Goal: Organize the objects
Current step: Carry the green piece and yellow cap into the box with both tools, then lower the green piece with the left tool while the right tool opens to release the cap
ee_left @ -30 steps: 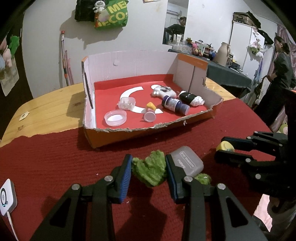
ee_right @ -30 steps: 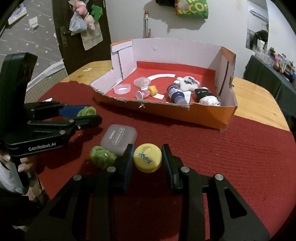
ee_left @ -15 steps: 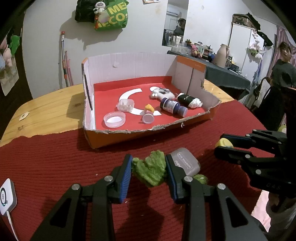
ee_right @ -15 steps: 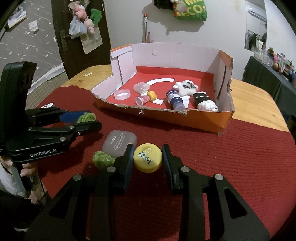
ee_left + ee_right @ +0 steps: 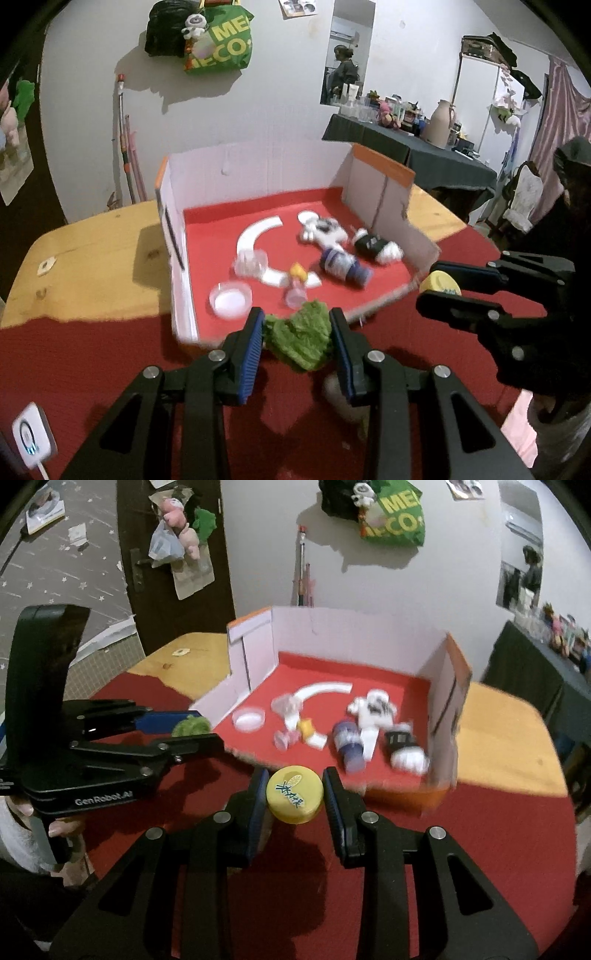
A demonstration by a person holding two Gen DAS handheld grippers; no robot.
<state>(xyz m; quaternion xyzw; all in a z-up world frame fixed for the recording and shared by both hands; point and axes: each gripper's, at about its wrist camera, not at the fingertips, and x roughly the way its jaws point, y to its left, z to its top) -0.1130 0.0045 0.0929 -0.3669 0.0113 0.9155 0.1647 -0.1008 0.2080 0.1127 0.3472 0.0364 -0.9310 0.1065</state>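
Observation:
My left gripper (image 5: 297, 334) is shut on a green knitted piece (image 5: 301, 338), held above the red cloth just before the box's torn front edge. My right gripper (image 5: 294, 794) is shut on a yellow bottle cap (image 5: 294, 794) with blue writing, also lifted near the box front. Each gripper shows in the other's view: the right one (image 5: 439, 286) with the cap to my right, the left one (image 5: 192, 731) with the green piece (image 5: 190, 725) to my left. The open cardboard box (image 5: 258, 173) has a red floor holding several small items.
In the box lie a white round lid (image 5: 231, 298), a clear cup (image 5: 251, 263), a small pink and yellow bottle (image 5: 297, 284), a blue jar (image 5: 343, 267), a white plush (image 5: 321, 230) and a black-white toy (image 5: 376, 247). A grey case (image 5: 334, 393) stays on the cloth under my left fingers. A white device (image 5: 29, 441) lies bottom left.
Both grippers have risen with their objects and moved toward the box, which now looks closer and lower. The grey case and second green piece dropped out of the right view.

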